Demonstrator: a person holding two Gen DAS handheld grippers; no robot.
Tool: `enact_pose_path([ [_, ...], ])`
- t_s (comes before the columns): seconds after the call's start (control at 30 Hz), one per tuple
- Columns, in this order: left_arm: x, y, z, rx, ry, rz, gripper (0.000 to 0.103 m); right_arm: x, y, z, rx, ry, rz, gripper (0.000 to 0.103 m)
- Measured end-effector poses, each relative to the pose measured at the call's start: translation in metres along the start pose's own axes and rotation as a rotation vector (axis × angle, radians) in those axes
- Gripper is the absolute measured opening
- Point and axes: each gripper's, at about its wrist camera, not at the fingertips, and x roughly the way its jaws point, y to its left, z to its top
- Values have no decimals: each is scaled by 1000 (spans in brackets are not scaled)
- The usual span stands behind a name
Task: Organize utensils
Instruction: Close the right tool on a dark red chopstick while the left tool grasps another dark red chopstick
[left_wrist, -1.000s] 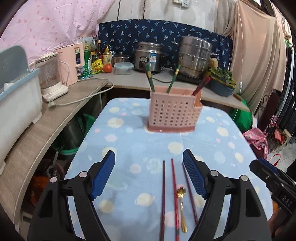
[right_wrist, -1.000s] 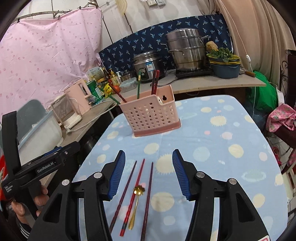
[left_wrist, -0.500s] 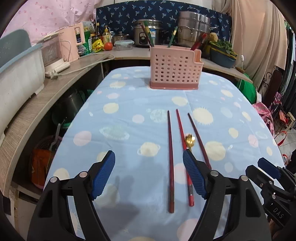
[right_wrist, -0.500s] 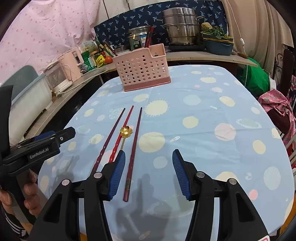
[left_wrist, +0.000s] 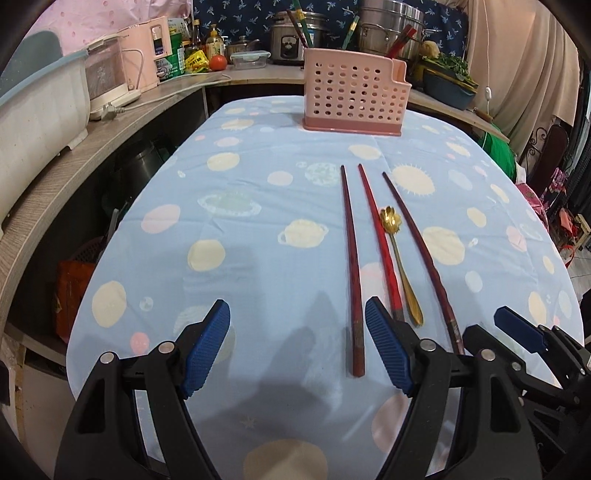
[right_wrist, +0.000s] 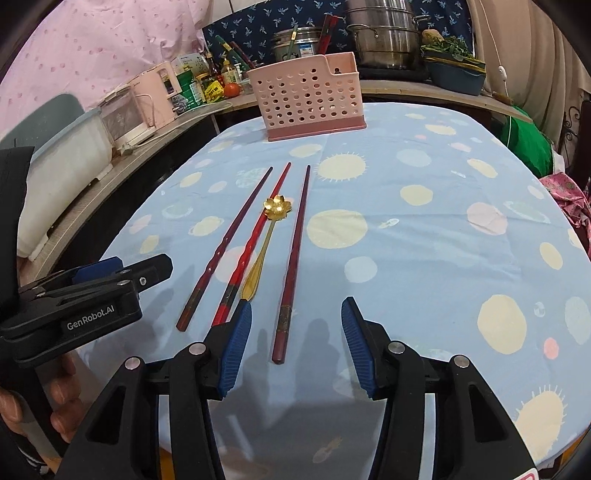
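left hand-held gripper (left_wrist: 297, 350) spread and empty, right hand-held gripper (right_wrist: 295, 345) just narrowing, astride a chopstick (right_wrist: 291, 266) end without pinching, three chopsticks and gold spoon (right_wrist: 264, 245) on table (right_wrist: 424, 258), pink basket (right_wrist: 308, 98) at far end

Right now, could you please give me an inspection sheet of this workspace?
Surface: table under a blue tablecloth printed with planets and suns.
Job's things: three chopsticks side by side, dark left chopstick, red chopstick, dark right chopstick; gold spoon between the red and right ones; pink utensil basket at the far end, already holding some sticks.
Clutter: nothing seen on the cloth.
Grippers: left gripper open, empty, left chopstick's near end between its fingers; right gripper open, jaws just closing, right chopstick's near end between them, untouched.
Cables: white cord and plug on the side counter.
Surroundings: counter with pots, appliances, bottles.
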Motion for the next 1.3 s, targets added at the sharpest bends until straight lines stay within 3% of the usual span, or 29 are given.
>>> enact_pose_path([
  [0.63,12,-5,-16,4,55,-35,72,17,4,-9,-38,13,-47,7],
  [1.07,21,-8,-20,14,67,-23,63,14,-5,-10,1,-1,-44,7],
  [1.3,21,-11,-18,28,58,-4,44,14,-5,-11,1,-1,-42,7],
])
